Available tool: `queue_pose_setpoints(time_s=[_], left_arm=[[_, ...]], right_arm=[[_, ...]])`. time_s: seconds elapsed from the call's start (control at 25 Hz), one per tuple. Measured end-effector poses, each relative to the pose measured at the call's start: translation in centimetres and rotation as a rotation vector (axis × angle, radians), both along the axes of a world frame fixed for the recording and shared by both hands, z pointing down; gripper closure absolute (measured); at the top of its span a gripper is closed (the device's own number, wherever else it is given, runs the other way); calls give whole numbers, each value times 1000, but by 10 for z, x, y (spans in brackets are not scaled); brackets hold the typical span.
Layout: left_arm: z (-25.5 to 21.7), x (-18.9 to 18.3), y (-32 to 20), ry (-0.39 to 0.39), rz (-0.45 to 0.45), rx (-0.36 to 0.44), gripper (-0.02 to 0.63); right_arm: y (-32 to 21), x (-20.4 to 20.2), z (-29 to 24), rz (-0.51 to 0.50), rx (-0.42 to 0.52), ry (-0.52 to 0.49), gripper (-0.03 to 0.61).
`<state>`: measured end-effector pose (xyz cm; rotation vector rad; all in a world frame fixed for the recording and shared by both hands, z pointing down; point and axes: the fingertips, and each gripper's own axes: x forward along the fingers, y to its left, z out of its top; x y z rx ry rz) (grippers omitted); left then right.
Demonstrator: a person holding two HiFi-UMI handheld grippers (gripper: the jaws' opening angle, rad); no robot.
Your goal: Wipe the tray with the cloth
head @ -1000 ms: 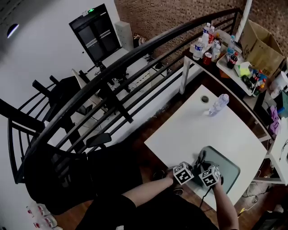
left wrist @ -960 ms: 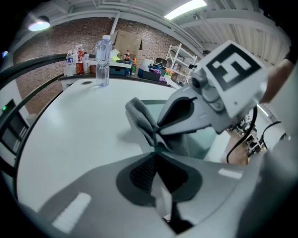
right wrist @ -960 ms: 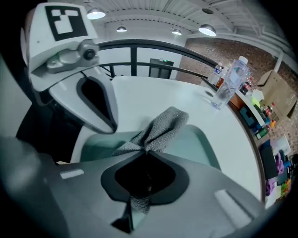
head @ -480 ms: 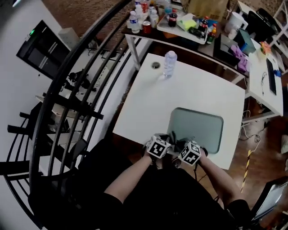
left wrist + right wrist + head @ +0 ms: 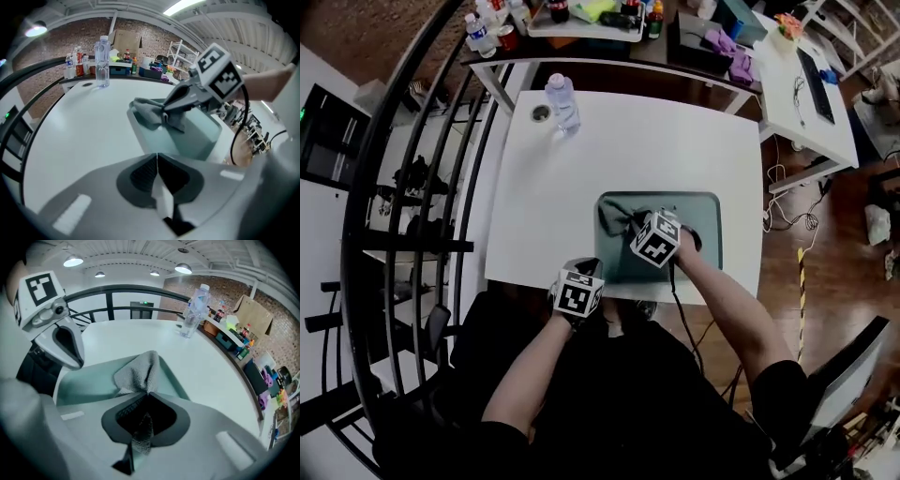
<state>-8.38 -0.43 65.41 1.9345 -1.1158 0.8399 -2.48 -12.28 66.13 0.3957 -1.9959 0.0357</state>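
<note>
Right gripper (image 5: 636, 225): we see its jaws pressed together on a fold of the cloth (image 5: 617, 217), and a strip of the weave runs back between the pads.
Cloth: bunched and grey, it rises just ahead of the right gripper's tips over the upper left part of the tray (image 5: 705, 214). We cannot tell how much of it touches the tray floor.
Tray: teal with rounded corners, it lies on the white table (image 5: 675, 141) at the centre of the head view, close to the table's lower edge.
Left gripper (image 5: 584, 268): we see its jaws closed and empty. It sits at the table's lower edge, just below and left of the tray's lower left corner, off the tray and apart from the cloth.
Around: a clear water bottle (image 5: 563, 101) stands upright at the table's upper left, with a small round object (image 5: 542, 113) just beside it, both well apart from the tray. A side table (image 5: 581, 21) with bottles and cans fills the top of the frame, and a black railing (image 5: 403, 187) curves down the left.
Gripper views: the right gripper view shows the cloth's weave caught in the jaws, which the head view hides under the marker cube. The left gripper view shows the right gripper side-on, the cloth hanging from its tips.
</note>
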Motion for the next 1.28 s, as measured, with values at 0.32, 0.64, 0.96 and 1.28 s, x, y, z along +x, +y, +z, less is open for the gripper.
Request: queue_pose_setpoints(time_s=[0.32,0.64,0.96,1.28], left_arm=[[4,0,2,0,12,-7,586],[5,-3,4,7,14,-6,588],[9,-14,-2,-19,27,6,588],[8,-9,-1,-34,28,4,584]], right_arm=[[-44,13,5,34,40,47,558],[38,12,7,-81,-25,16,558],[88,12,11,-107,-60,-10,558],[139,28,11,-126,-110,-35,558]])
